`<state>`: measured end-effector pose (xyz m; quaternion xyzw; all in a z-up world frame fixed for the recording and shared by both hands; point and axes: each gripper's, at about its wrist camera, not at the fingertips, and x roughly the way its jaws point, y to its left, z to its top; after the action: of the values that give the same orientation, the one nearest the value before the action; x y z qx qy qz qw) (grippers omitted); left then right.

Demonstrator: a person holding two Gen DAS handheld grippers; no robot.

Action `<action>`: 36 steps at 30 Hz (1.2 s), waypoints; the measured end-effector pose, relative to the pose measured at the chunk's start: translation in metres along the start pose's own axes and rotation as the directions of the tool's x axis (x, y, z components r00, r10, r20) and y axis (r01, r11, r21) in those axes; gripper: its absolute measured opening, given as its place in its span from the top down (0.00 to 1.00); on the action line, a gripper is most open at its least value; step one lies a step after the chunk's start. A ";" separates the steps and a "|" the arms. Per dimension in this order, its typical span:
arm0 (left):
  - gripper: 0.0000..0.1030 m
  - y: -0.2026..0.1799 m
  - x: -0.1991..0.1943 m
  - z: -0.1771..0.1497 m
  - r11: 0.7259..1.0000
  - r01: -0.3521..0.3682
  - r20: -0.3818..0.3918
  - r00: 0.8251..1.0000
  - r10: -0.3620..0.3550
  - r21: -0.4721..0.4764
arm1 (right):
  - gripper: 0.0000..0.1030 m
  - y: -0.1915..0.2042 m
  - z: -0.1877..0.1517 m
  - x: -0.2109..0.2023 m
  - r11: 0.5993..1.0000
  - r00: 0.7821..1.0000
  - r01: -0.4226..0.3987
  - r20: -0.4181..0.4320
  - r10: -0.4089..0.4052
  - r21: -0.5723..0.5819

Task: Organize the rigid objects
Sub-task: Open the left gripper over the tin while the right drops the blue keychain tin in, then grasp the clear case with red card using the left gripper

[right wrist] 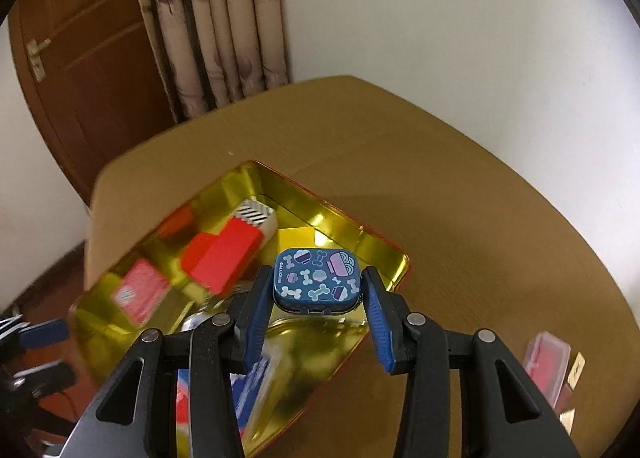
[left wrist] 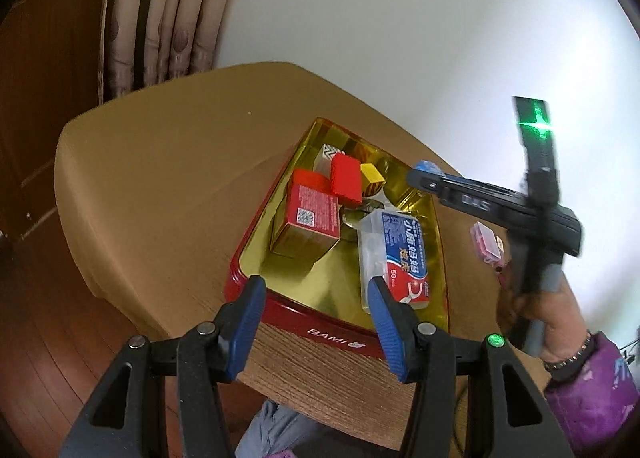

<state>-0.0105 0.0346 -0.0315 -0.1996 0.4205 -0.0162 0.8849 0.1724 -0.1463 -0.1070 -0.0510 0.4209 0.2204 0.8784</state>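
A red tin tray with a gold inside (left wrist: 276,308) (right wrist: 376,246) lies on the wooden table. It holds a red box (left wrist: 310,214), a red block (left wrist: 346,178) (right wrist: 224,258), a yellow block (left wrist: 372,172), a striped box (right wrist: 256,216) and a floss pick box (left wrist: 400,250). My right gripper (right wrist: 318,298) is shut on a small blue tin (right wrist: 318,278) and holds it above the tray's right part. It shows in the left wrist view (left wrist: 424,174). My left gripper (left wrist: 316,310) is open and empty over the tray's near rim.
A small pink plastic case (left wrist: 486,242) (right wrist: 546,358) lies on the table to the right of the tray. Curtains (right wrist: 216,18) and a wooden door (right wrist: 88,58) stand behind the table. The table's edges curve close around the tray.
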 end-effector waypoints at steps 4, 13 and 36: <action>0.47 0.001 0.002 -0.001 1.000 0.004 -0.013 1.000 -0.004 -0.006 | 0.60 -0.004 0.002 0.015 1.000 1.000 0.010 -0.008 -0.010 0.006; 0.47 -0.002 0.004 -0.001 1.000 -0.002 -0.010 1.000 0.001 -0.015 | 0.58 -0.018 -0.005 0.013 0.996 0.999 -0.016 0.037 0.013 0.083; 0.47 -0.076 -0.003 -0.023 0.964 -0.115 0.095 0.991 0.094 0.241 | 0.07 -0.226 -0.281 -0.158 0.625 0.821 0.469 -0.047 -0.568 0.624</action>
<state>-0.0197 -0.0422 -0.0146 -0.0664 0.3881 -0.0133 0.9191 -0.0188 -0.4806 -0.1881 0.1330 0.3664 -0.1874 0.9016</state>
